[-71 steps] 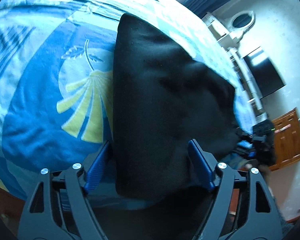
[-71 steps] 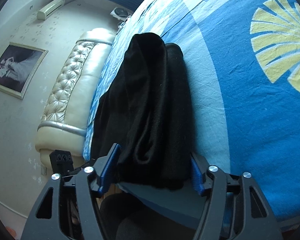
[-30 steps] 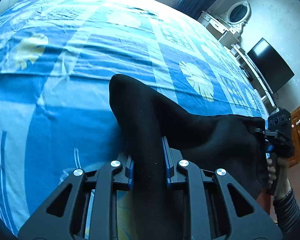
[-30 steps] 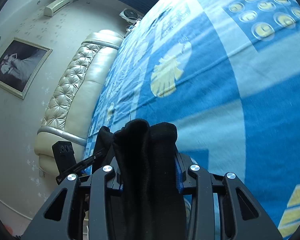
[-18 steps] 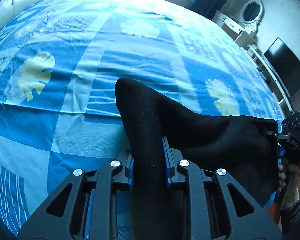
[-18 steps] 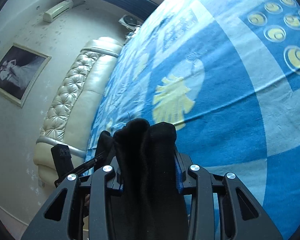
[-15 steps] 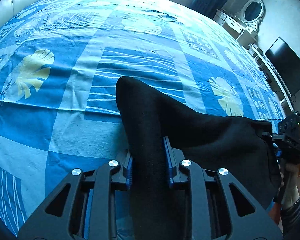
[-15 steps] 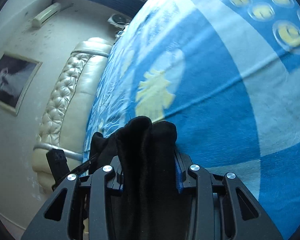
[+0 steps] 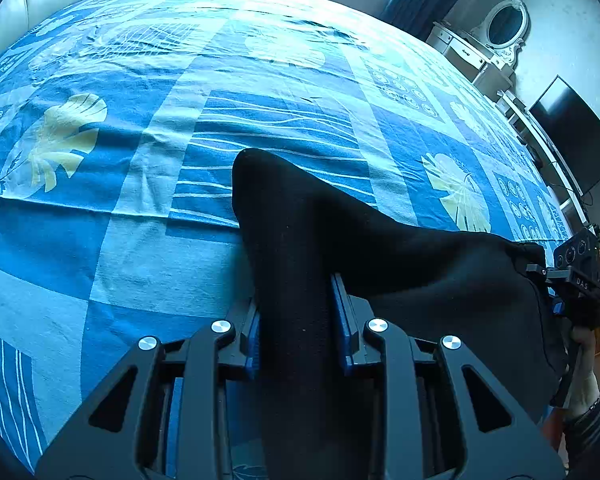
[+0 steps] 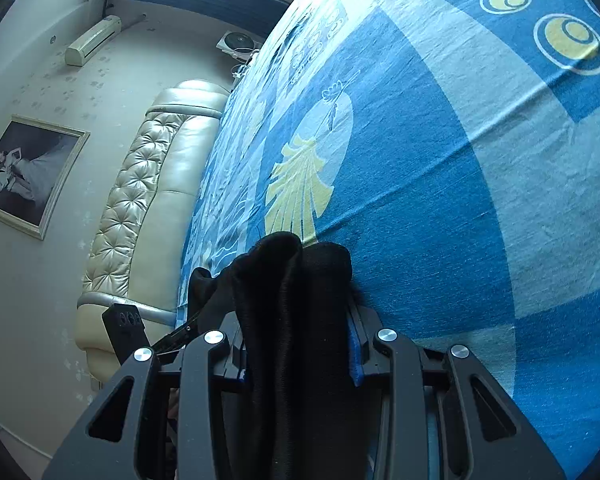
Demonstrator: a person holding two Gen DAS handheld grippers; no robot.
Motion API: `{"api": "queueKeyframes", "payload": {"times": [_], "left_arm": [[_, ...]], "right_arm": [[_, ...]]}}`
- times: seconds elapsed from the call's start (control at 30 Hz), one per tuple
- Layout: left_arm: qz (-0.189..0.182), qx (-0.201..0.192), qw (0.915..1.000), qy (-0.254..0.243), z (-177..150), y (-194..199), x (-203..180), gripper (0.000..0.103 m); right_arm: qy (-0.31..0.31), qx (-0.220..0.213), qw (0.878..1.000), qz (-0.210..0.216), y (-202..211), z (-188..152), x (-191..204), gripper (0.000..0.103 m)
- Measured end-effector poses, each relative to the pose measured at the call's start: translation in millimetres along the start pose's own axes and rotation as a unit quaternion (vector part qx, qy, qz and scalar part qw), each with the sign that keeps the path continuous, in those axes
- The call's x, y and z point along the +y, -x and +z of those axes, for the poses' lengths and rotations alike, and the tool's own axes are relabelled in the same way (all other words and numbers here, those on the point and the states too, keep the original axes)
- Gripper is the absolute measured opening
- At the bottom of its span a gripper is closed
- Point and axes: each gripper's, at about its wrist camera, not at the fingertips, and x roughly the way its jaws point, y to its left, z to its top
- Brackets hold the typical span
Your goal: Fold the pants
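The black pants (image 9: 380, 248) hang as a folded bundle stretched between my two grippers, just above the blue patterned bedsheet (image 9: 140, 240). My left gripper (image 9: 296, 308) has a thick fold between its blue pads; its jaws are opening and the pads still touch the cloth. My right gripper (image 10: 296, 320) is shut on the other bunched end of the pants (image 10: 292, 272). In the left wrist view the right gripper (image 9: 576, 276) shows at the far right with a hand (image 9: 580, 384) below it. The left gripper (image 10: 124, 328) peeks in at the lower left of the right wrist view.
The bed spreads wide ahead of both grippers. A cream tufted headboard (image 10: 148, 200) runs along one side. A framed picture (image 10: 24, 172) and an air conditioner (image 10: 94, 40) hang on the wall. A dresser with an oval mirror (image 9: 504, 26) and a dark TV (image 9: 572, 140) stand beyond the bed.
Both grippers have carried the pants further over the bed and slightly lower, then stopped. The left jaws have widened a little around the cloth.
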Motion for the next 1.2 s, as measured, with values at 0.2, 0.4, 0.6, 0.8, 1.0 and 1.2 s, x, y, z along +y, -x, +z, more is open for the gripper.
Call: {"api": "queueKeyframes", "payload": {"times": [0.2, 0.4, 0.6, 0.8, 1.0, 1.2], "left_arm": [[-0.002, -0.002, 1.0000, 0.001, -1, 1, 0, 0.029], [-0.007, -0.006, 1.0000, 0.003, -2, 1, 1, 0.029], [-0.003, -0.006, 1.0000, 0.005, -2, 0, 2, 0.034], [-0.003, -0.008, 0.9993, 0.035, -3, 7, 16, 0.065], [-0.040, 0.007, 0.9975, 0.059, -28, 33, 24, 0.073], [-0.067, 0.006, 0.9937, 0.089, -68, 62, 37, 0.084]], "right_arm": [[0.001, -0.001, 1.000, 0.001, 0, 1, 0, 0.035], [0.002, -0.002, 1.000, 0.003, 1, 2, 0, 0.035], [0.000, -0.002, 1.000, 0.005, 1, 4, 0, 0.036], [-0.018, -0.003, 1.000, 0.018, 6, 3, 6, 0.048], [-0.037, -0.020, 0.999, 0.029, 29, -10, 8, 0.062], [-0.043, -0.022, 0.998, 0.027, 58, -36, 8, 0.072]]}}
